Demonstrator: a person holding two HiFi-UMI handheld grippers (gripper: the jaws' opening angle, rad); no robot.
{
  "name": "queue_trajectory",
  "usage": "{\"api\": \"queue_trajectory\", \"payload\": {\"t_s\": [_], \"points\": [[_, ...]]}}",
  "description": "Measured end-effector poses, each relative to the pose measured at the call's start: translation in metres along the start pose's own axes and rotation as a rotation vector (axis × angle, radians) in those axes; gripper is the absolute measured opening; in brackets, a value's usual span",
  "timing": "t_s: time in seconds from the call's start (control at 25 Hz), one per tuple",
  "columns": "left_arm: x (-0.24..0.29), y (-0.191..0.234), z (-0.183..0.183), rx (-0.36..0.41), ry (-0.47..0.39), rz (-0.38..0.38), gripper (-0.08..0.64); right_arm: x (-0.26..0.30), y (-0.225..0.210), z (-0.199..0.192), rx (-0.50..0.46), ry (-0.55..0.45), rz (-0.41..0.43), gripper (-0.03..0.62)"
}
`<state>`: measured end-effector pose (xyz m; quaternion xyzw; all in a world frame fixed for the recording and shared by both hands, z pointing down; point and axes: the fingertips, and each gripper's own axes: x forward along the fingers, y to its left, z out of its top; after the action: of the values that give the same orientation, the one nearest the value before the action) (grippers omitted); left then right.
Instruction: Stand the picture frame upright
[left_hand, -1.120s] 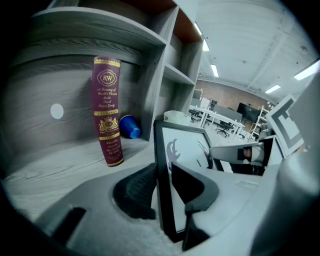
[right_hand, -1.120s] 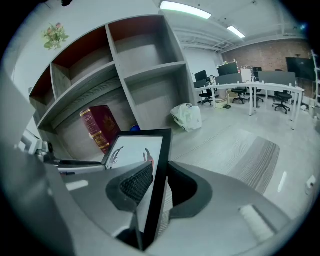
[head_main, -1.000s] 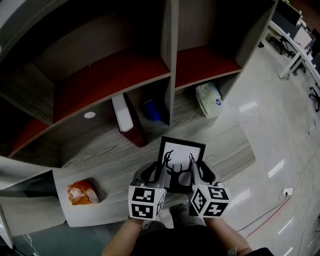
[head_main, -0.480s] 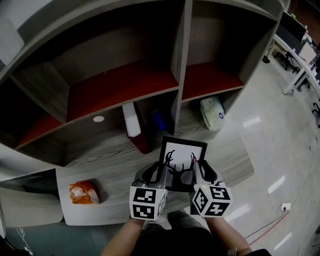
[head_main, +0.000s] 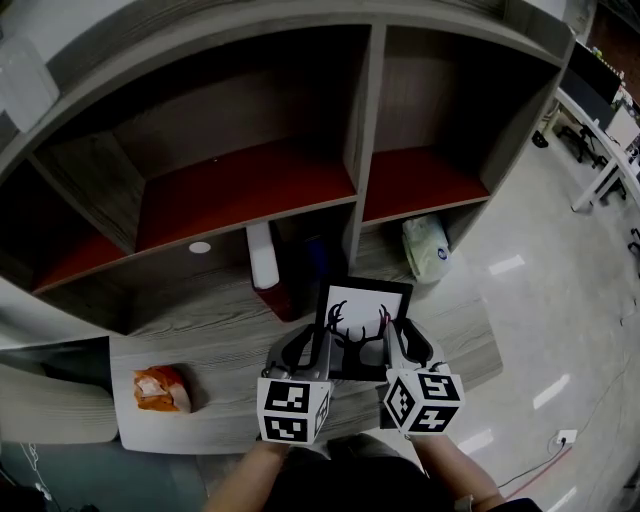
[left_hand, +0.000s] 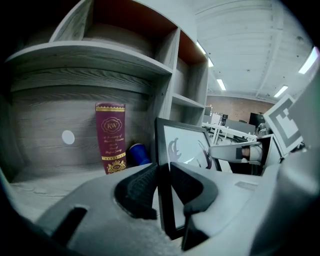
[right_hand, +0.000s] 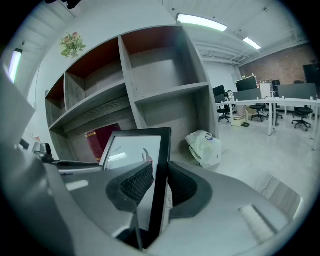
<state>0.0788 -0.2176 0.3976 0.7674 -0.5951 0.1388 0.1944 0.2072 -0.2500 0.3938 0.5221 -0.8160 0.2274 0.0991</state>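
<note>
Two edges clamped | picture frame (head_main: 362, 300) | left gripper (head_main: 321, 346), just closing | right gripper (head_main: 392, 340)

I see a grey wood-grain ledge (head_main: 220, 330) carrying an orange packet (head_main: 160, 388) at eight o'clock. A maroon box (left_hand: 110, 137) stands upright at twelve with a blue cylinder (left_hand: 138, 152) just beside it. At two lies a white bag (head_main: 427, 248), possibly on it.
</note>
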Motion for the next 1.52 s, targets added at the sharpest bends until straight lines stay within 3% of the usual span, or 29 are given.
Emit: {"api": "queue_trajectory", "payload": {"t_s": [0.72, 1.52], "points": [[-0.008, 0.009, 0.022, -0.023, -0.081, 0.076, 0.067, 0.009, 0.012, 0.022, -0.037, -0.036, 0.073, 0.087], [-0.067, 0.024, 0.016, -0.047, -0.152, 0.146, 0.067, -0.02, 0.058, 0.012, -0.056, -0.057, 0.14, 0.086]]}}
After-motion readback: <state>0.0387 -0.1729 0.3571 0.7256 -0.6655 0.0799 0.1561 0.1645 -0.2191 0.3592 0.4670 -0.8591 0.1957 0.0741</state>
